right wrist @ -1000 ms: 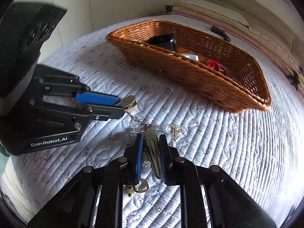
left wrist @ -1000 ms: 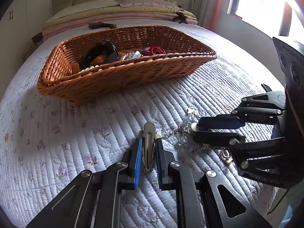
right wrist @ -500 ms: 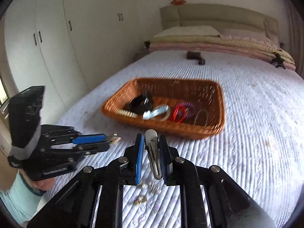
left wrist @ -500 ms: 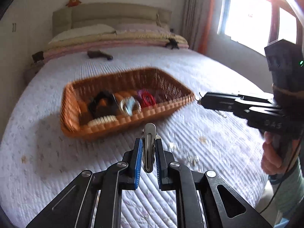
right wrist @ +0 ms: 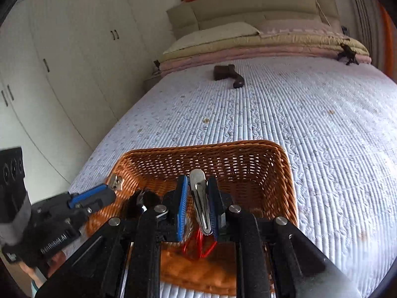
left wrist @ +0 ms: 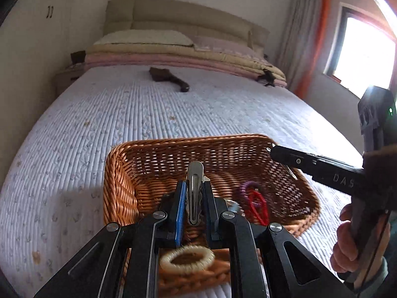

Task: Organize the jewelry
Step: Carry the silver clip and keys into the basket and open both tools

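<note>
Left tool (left wrist: pixel 194 198) is clamped on a silver clip (left wrist: pixel 194 191), clip standing up between the blue pads, tip poking past the fingertips. Right tool (right wrist: pixel 197 198) is likewise closed on its own clip (right wrist: pixel 201 198), held slightly tilted. Each wrist view also catches the other tool from the side: right tool at right edge of the left view, left tool at lower left of the right view, a bit of metal showing at each tip.

Both tools sit over the near half of the basket (left wrist: pixel 119 186), angled down into it, which reads as a drop position: clips held by the middle so they fall clear once the jaws part. If a chain links the two clips, I can't tell; nothing visible hanging between them.

Already in the basket: red ring (left wrist: pixel 258 206) centre right, purple piece just behind it, a cream beaded bracelet (left wrist: pixel 186 258) at the bottom under the left tool, and something dark at the left end in the right view.

Basket rests on the bed (left wrist: pixel 124 114), lower centre of both frames. Brown object (left wrist: pixel 168 77) lies far up the bed, well apart.

Judgement: carry done, release pending.
</note>
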Available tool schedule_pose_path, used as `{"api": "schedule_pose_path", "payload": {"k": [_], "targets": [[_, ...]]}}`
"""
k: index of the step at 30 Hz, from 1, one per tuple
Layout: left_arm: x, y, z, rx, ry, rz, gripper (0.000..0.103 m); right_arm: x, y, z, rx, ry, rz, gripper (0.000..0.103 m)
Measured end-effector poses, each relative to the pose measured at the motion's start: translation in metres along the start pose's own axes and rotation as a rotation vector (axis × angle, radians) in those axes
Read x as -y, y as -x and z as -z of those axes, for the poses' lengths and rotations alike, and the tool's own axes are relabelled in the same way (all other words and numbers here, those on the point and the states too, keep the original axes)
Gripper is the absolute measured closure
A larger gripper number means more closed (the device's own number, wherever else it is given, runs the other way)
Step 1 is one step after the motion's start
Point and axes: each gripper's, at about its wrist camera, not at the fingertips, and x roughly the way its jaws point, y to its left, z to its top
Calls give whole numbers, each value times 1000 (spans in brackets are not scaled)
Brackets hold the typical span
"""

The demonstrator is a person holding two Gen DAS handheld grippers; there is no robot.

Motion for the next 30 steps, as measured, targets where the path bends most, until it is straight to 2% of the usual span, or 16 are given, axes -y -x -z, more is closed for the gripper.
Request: {"api": "schedule_pose_path", "payload": {"k": [5, 7, 13, 17, 19, 23, 27, 30], "targets": [[-10, -18, 7, -30, 22, 6, 90, 2, -41, -1, -79, -2, 69, 85], [-11, -20, 9, -43, 27, 6, 90, 3, -51, 3, -111, -11, 72, 84], [-10, -20, 14, -71, 33, 35, 88, 6, -57, 15, -143, -17, 75, 80], [-6, -6, 15, -53, 34, 42, 85, 5, -30, 18, -94, -14, 74, 80], [-3, 6, 14, -28, 30, 43, 77, 2, -16, 18, -73, 0, 78, 78], [5, 38, 18, 13, 13, 56, 77, -6, 22, 27, -30, 17, 77, 78], [14, 77, 30, 49, -12, 82, 77, -14, 69, 54, 25, 24, 62, 76], [22, 100, 44, 57, -34, 104, 76, -21, 96, 85, 45, 29, 79, 68]]}}
